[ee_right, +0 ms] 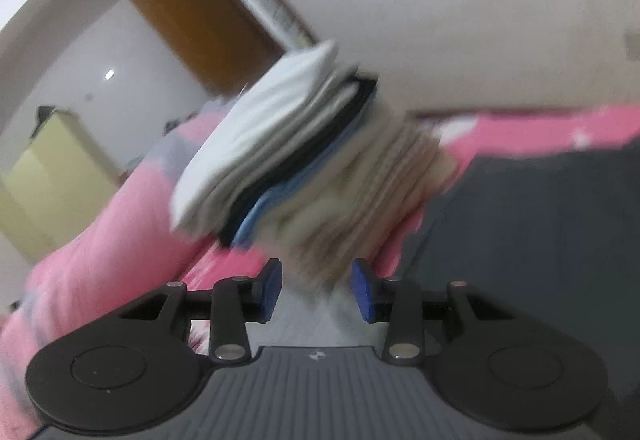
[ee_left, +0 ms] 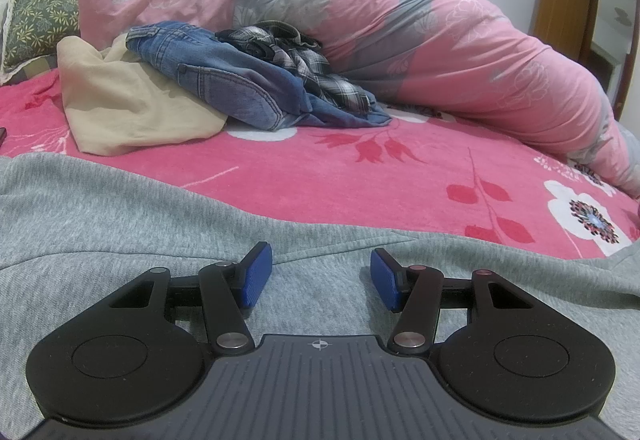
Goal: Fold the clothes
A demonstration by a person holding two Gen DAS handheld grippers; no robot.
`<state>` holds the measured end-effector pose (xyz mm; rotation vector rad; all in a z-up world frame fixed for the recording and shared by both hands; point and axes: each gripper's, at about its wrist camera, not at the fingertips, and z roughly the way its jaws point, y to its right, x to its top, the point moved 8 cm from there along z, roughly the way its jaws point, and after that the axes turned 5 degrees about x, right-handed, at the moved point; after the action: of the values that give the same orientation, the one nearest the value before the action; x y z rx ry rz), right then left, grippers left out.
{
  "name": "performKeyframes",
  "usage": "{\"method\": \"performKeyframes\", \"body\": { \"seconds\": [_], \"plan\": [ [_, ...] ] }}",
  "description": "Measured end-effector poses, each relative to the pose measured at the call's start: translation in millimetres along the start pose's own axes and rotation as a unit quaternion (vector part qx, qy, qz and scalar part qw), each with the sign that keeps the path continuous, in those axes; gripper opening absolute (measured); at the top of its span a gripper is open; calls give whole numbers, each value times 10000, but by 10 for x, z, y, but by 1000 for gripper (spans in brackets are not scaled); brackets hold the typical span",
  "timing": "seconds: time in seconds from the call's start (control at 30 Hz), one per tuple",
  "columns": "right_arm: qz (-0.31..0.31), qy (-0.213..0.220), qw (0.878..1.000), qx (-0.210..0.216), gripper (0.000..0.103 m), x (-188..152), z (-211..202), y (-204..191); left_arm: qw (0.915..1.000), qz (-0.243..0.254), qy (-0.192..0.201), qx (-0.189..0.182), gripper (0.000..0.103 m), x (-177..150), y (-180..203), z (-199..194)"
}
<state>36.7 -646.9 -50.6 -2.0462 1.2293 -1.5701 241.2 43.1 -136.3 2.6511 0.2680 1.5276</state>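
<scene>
Left wrist: hand-held gripper (ee_left: 321, 278) wide over grey garment (ee_left: 120, 220); right wrist: blurred folded stack (ee_right: 288, 160).

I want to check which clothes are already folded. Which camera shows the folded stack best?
The right wrist view. The folded stack fills its centre, layered white, black, blue and beige, though tilted and motion-blurred. The left wrist view shows none of it, only the unfolded pile and the grey garment under the left gripper.

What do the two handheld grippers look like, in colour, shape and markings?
The left gripper and right gripper look alike: two blue ribbed finger pads on black linkage arms with silver pivot pins, two round black discs, and a ribbed grey body with a small crosshair mark. No cables, hands or sleeves show.
</scene>
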Motion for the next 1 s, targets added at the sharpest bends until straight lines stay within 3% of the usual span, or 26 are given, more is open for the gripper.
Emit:
{"method": "performKeyframes", "body": {
  "seconds": [0.13,0.23,0.6,0.7,0.77,0.83,1.0],
  "plan": [
    [466,-881,9945,322,41,-413,-28,-56,10000,-1,0,0,55,-1,-2,1],
    [616,-1095,9919,176,41,-599,70,7,10000,-3,2,-1,55,0,-2,0],
    [1034,-1314,9855,-297,39,-733,423,206,10000,-14,8,-8,55,1,-2,-1],
    [948,-1302,9864,-319,34,-723,530,207,10000,-20,7,-12,55,0,0,0],
    [835,-1297,9874,-351,17,-710,595,202,10000,-27,7,-18,55,-1,0,1],
    [689,-1264,9889,-356,8,-694,628,178,10000,-28,9,-20,55,-2,0,0],
    [-157,-927,9954,-179,4,-566,605,-221,10000,-30,11,-19,55,-6,1,-1]
  ]
}}
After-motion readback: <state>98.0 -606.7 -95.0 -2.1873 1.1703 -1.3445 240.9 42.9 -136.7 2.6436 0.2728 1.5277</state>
